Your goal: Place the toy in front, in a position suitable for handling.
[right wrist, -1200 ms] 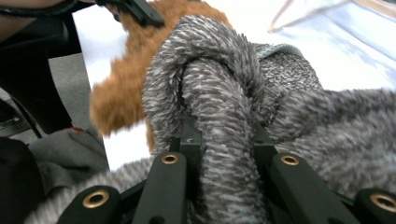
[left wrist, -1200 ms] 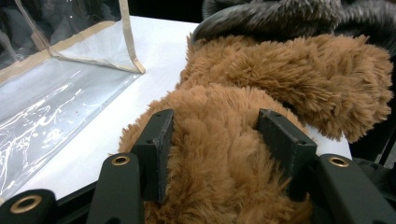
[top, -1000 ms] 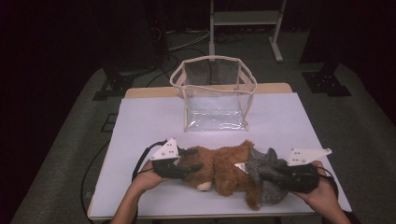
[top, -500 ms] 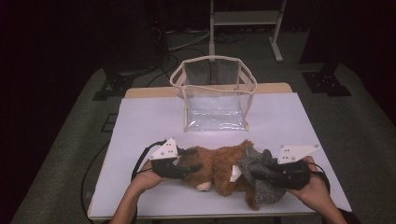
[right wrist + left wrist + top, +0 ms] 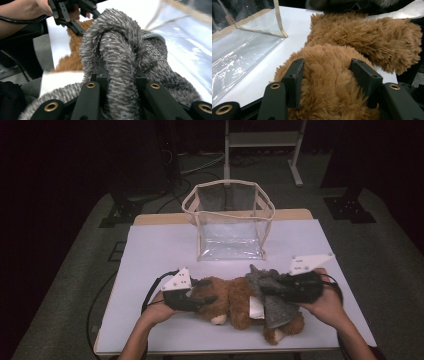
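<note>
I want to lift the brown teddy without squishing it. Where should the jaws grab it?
Grab the brown teddy at its plump end, coming in from the table's left side as the left gripper does. It lies flat lengthwise, so that end sticks out free, and the soft fur fills the jaws well.

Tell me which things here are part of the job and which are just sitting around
In the job:
brown plush bear, clamped by the left gripper
grey fuzzy garment on the bear, pinched by the right gripper
clear bag, open, probably its destination

Just around:
white table
metal stand on the floor behind
</note>
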Demonstrator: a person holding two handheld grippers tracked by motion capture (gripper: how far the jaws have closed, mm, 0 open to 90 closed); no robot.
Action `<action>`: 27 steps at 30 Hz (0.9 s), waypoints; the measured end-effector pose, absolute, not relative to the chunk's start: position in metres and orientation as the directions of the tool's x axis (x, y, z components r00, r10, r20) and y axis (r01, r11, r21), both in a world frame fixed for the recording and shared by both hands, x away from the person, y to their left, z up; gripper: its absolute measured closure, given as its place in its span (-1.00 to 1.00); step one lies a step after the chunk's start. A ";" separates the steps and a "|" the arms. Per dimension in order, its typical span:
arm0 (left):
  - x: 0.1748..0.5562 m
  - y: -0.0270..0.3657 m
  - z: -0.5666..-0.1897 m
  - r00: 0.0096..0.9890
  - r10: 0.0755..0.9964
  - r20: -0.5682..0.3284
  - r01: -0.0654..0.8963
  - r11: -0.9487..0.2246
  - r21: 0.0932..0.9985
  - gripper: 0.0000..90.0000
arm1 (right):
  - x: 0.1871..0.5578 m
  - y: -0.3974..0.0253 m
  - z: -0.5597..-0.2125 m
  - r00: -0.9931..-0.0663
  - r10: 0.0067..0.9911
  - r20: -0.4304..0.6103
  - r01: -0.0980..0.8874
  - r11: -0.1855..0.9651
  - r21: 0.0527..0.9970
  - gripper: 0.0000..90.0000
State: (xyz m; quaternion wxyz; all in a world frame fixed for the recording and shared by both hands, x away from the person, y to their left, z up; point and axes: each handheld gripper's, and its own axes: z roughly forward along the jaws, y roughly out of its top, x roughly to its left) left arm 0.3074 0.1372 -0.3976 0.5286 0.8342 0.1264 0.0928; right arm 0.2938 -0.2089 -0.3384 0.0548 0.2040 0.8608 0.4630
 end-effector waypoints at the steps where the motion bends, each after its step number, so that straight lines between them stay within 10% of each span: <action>1: 0.307 0.137 -0.398 0.951 0.309 0.023 0.111 -0.410 0.905 0.02 | 0.297 -0.201 -0.341 -0.917 0.388 0.095 0.298 0.507 0.809 0.64; 14: 0.308 0.137 -0.397 0.949 0.315 0.023 0.117 -0.420 0.900 -0.04 | 0.260 -0.159 -0.367 -0.977 0.173 0.128 0.209 0.630 0.748 0.65; 27: 0.303 0.138 -0.397 0.968 0.250 0.020 0.095 -0.439 0.894 -0.02 | 0.316 -0.179 -0.353 -0.928 0.349 0.130 0.312 0.540 0.781 0.64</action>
